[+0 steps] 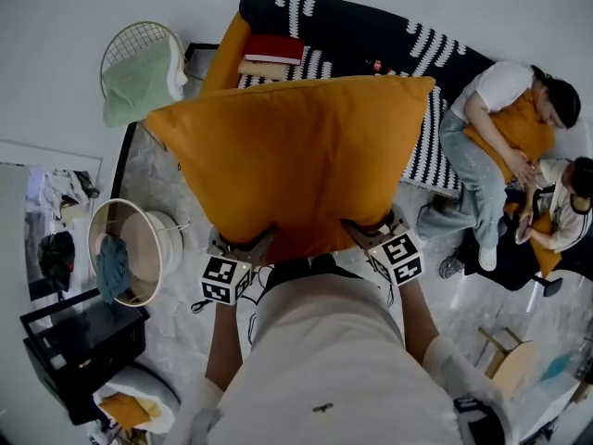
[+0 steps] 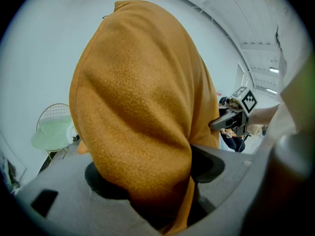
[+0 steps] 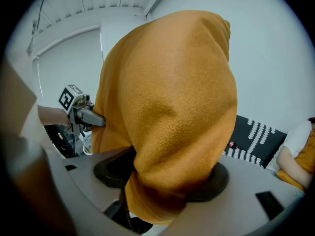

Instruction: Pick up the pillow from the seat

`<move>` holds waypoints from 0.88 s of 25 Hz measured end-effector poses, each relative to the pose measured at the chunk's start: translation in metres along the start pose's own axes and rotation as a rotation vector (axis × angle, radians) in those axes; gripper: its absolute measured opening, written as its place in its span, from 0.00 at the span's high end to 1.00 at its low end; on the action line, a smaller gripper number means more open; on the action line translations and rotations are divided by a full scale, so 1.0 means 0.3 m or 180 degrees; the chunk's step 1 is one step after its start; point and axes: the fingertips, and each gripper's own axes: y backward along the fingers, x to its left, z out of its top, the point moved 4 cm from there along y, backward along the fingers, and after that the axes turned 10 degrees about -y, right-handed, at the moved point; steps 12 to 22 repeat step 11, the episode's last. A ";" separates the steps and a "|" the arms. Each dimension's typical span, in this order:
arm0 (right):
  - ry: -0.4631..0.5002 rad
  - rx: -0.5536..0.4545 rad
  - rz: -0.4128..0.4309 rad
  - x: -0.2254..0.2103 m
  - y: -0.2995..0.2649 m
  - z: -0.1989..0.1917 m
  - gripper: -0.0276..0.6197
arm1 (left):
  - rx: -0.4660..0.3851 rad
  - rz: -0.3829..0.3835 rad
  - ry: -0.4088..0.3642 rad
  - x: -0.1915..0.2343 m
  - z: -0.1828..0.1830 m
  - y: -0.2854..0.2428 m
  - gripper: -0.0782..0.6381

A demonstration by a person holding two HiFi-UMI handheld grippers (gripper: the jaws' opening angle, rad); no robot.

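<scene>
A big orange pillow (image 1: 296, 160) hangs in the air in front of me, lifted off the seat (image 1: 389, 54), a black-and-white patterned couch behind it. My left gripper (image 1: 248, 246) is shut on the pillow's lower left edge, and my right gripper (image 1: 363, 233) is shut on its lower right edge. In the left gripper view the orange fabric (image 2: 142, 117) fills the space between the jaws, and the right gripper (image 2: 231, 119) shows beyond it. The right gripper view shows the same bunched fabric (image 3: 172, 122) pinched between its jaws, with the left gripper (image 3: 91, 117) at the left.
Two people (image 1: 505, 146) sit at the couch's right end and on the floor. A red book (image 1: 273, 49) lies on the couch. A wire chair with green cloth (image 1: 139, 72) stands far left, a round basket (image 1: 130, 248) and black crate (image 1: 79, 341) nearer left.
</scene>
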 end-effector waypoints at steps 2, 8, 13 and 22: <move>-0.0005 -0.0031 -0.0018 -0.003 0.014 -0.008 0.48 | -0.0001 0.0003 -0.0026 -0.014 0.005 0.001 0.40; -0.0010 -0.0101 -0.0059 -0.015 0.055 -0.011 0.48 | -0.0026 -0.0007 -0.0094 -0.045 0.035 -0.001 0.40; -0.0005 -0.0117 -0.0080 -0.021 0.079 -0.017 0.48 | -0.0031 -0.0015 -0.0102 -0.067 0.043 -0.001 0.39; -0.0005 -0.0117 -0.0080 -0.021 0.079 -0.017 0.48 | -0.0031 -0.0015 -0.0102 -0.067 0.043 -0.001 0.39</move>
